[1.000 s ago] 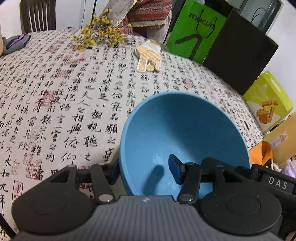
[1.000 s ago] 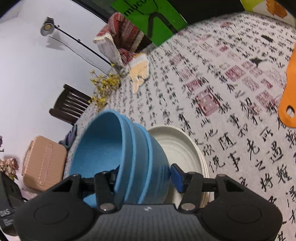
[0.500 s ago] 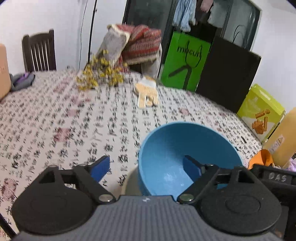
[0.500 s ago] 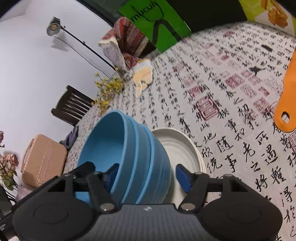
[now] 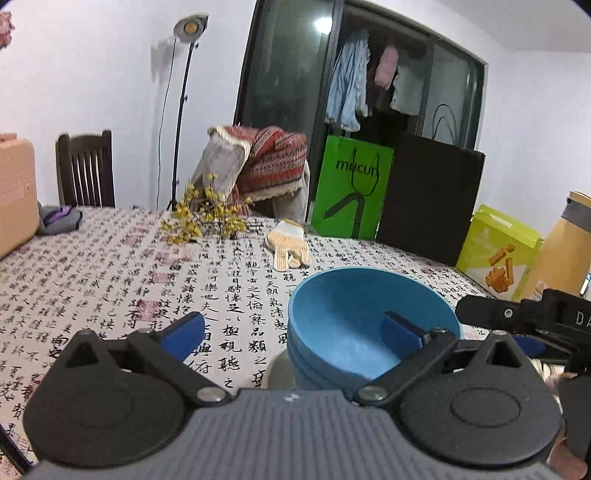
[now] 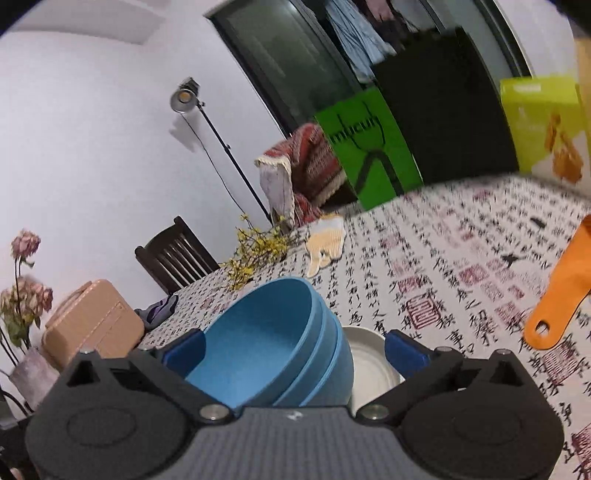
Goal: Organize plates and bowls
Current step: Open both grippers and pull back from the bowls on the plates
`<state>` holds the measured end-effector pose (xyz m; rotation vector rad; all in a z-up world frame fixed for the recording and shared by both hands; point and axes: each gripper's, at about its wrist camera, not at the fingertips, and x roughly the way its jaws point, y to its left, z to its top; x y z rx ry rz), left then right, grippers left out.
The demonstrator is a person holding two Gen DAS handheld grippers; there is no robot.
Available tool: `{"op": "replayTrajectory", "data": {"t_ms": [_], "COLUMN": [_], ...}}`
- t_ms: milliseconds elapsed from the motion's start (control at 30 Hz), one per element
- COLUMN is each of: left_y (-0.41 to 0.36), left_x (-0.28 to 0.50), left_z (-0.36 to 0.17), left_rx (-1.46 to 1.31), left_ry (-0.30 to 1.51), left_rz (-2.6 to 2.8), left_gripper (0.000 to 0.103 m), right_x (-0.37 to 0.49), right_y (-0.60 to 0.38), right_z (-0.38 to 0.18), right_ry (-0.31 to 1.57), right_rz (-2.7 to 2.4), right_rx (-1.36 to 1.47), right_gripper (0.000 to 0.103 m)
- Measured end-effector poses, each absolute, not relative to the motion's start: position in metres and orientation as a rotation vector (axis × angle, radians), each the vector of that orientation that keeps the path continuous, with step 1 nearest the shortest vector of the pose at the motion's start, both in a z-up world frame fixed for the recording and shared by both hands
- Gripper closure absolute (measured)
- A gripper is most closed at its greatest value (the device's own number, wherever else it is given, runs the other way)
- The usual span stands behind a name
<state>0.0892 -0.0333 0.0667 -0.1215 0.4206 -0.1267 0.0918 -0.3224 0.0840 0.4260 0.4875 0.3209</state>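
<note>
Now we hold both tools spread wide over the table. Our left gripper (image 5: 293, 330) has just been opening; its blue pads (image 5: 184, 332) stand far apart, one over the tablecloth (image 5: 110, 280) and one in front of the inside of the bowl stack, neither pressing on anything. Our right gripper (image 6: 293, 347) has likewise just been opening, and its pads (image 6: 402, 352) sit on either side of the stack without gripping it.

Free of both tools, the blue bowls (image 6: 280, 339) sit nested together, three rims showing in the right wrist view, upright and leaning slightly in that tilted picture. They rest on the pale plates (image 6: 369, 354), of which only a curved edge shows beside and beneath the bowls; how many plates lie there we cannot tell, since the tool body hides most of them.

Farther back on the cloth lie a knitted glove (image 5: 288, 243) and a sprig of yellow flowers (image 5: 207, 218), well apart from the stack. An orange utensil (image 6: 561, 295) lies to the right, its handle hole toward us. Behind the table stand a green bag (image 5: 351, 184), a dark chair (image 5: 86, 166), and a floor lamp (image 5: 188, 27).
</note>
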Motion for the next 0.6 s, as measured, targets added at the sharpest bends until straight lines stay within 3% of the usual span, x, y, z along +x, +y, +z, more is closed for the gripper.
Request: {"op": "replayTrajectory", "data": {"t_ms": [600], "left_y": [-0.029], "left_x": [-0.009], "left_z": [0.033], "left_rx": [-0.021], "left_ry": [0.244], "left_rz": [-0.181], "left_gripper": [0.0], "right_x": [-0.017], "right_y": [-0.327], "right_z": [0.063], "right_ry": [0.289], "right_rz": [0.271], "right_rx": [0.283], "right_gripper": [0.0]}}
